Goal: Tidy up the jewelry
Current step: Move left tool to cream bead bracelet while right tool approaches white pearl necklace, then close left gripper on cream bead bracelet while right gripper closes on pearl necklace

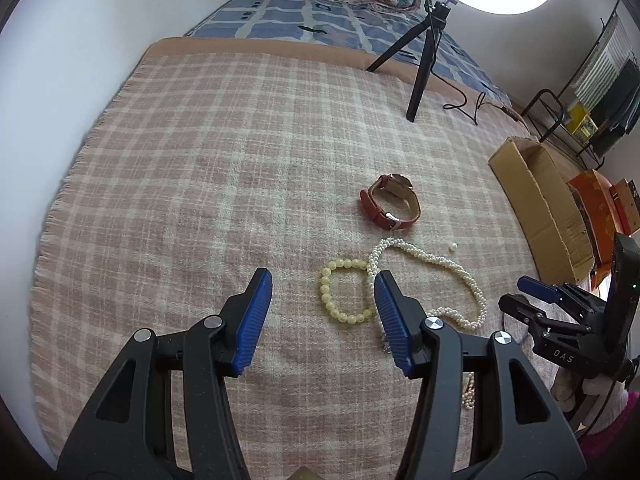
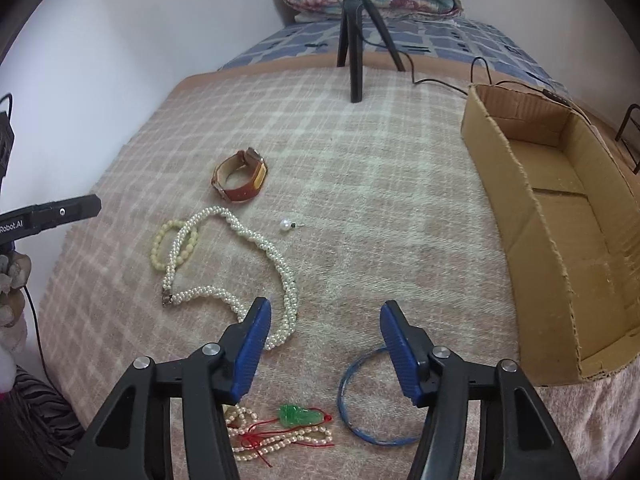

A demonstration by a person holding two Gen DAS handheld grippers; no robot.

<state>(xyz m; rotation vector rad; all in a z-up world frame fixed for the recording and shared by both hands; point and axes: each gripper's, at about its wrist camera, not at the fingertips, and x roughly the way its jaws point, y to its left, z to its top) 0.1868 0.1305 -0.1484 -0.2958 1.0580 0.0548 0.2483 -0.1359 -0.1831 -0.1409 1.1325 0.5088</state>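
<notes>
Plaid blanket (image 2: 360, 184) on bed: pearl necklace (image 2: 256, 240) central; watch (image 2: 240, 180) beyond it, cardboard box (image 2: 552, 240) well right. Left gripper (image 1: 324, 280) and right gripper (image 2: 326, 312): jaws wide, empty.

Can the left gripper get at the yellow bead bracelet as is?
Probably yes. The left gripper is open, and the yellow bead bracelet lies flat on the blanket just ahead, between its fingers. One catch: the pearl necklace overlaps the bracelet's right side and might get pinched too.
</notes>
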